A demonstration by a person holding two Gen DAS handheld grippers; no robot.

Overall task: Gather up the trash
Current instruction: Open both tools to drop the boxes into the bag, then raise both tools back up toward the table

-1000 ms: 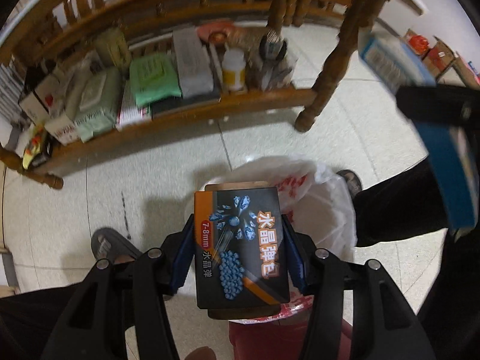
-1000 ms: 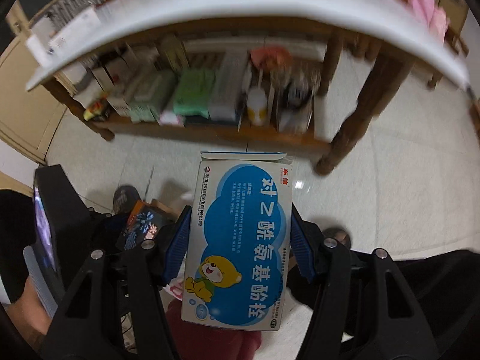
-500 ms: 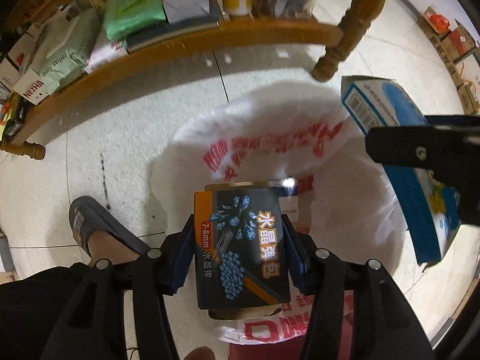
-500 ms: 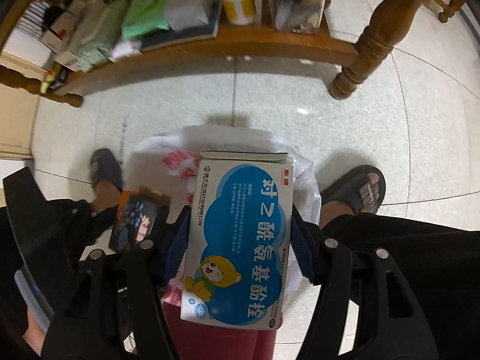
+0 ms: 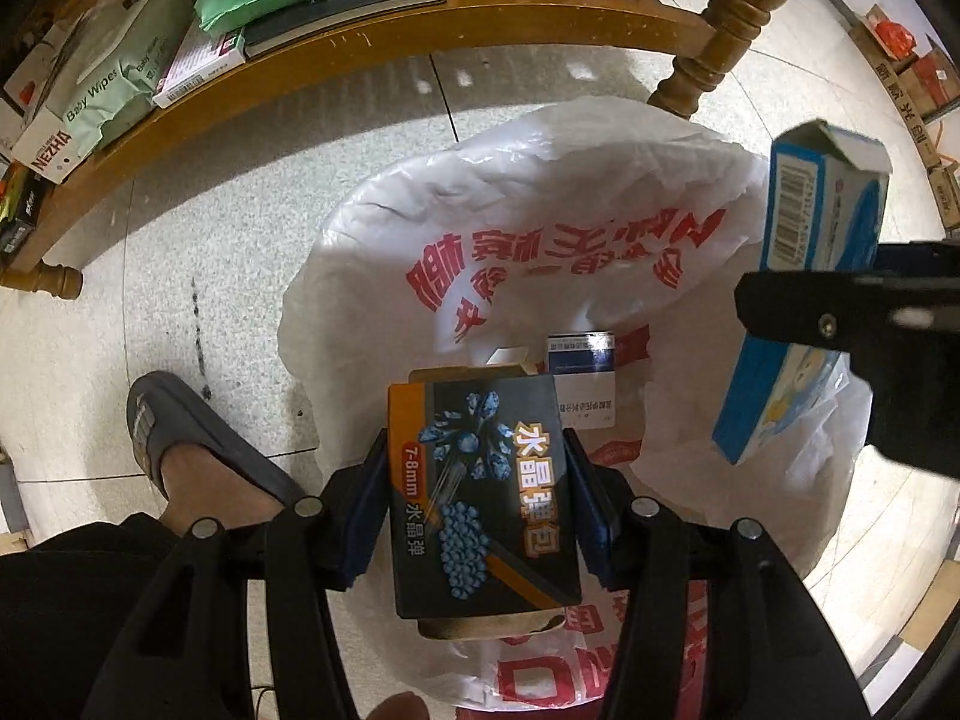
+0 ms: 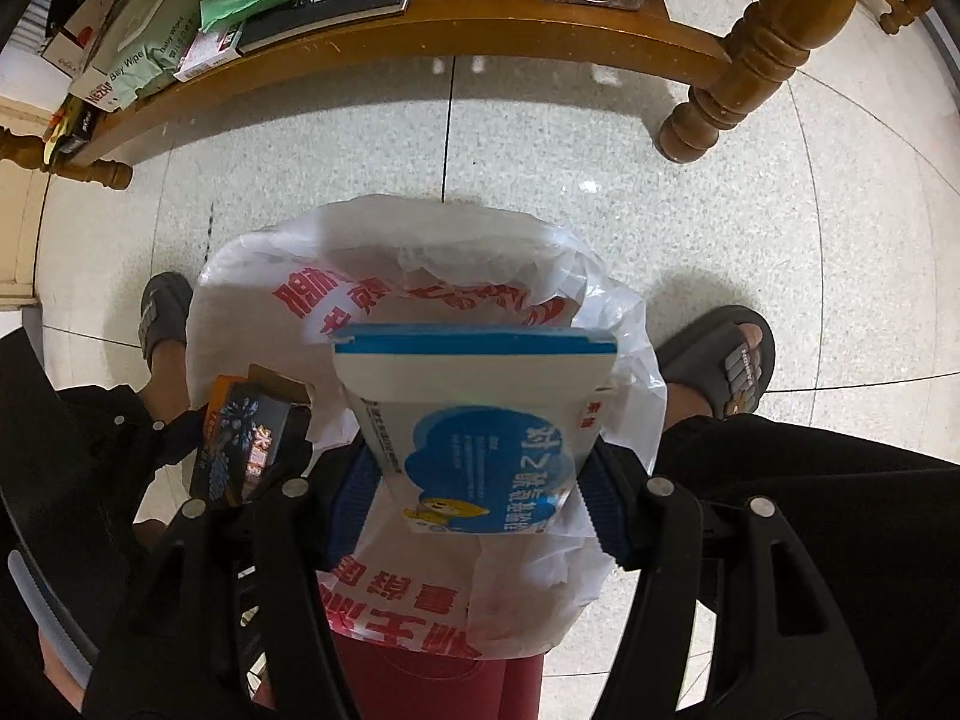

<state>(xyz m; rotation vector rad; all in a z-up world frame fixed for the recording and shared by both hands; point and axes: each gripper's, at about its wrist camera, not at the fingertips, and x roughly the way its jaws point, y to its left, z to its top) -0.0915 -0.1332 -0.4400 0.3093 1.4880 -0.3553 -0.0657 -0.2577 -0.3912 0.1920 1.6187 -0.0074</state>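
Observation:
My left gripper point(image 5: 477, 504) is shut on a black box with blue beads printed on it point(image 5: 480, 492), held over the open white plastic bag with red print point(image 5: 540, 240); the box also shows in the right wrist view point(image 6: 246, 444). A small blue and white box point(image 5: 581, 360) lies inside the bag. My right gripper point(image 6: 477, 480) holds a blue and white medicine box point(image 6: 480, 420), tilted forward over the bag point(image 6: 384, 276). The pads look spread beside the box; I cannot tell whether they still grip it. That box shows at the right of the left wrist view point(image 5: 804, 276).
The bag lines a red bin point(image 6: 432, 684) on a pale tiled floor. A wooden table's low shelf point(image 5: 372, 54) holds wipes, boxes and bottles beyond it, with a turned leg point(image 6: 744, 54) at right. The person's slippered feet point(image 6: 726, 360) stand either side of the bin.
Both grippers have come lower and closer over the bag. The blue and white box has tipped forward between the right gripper's fingers.

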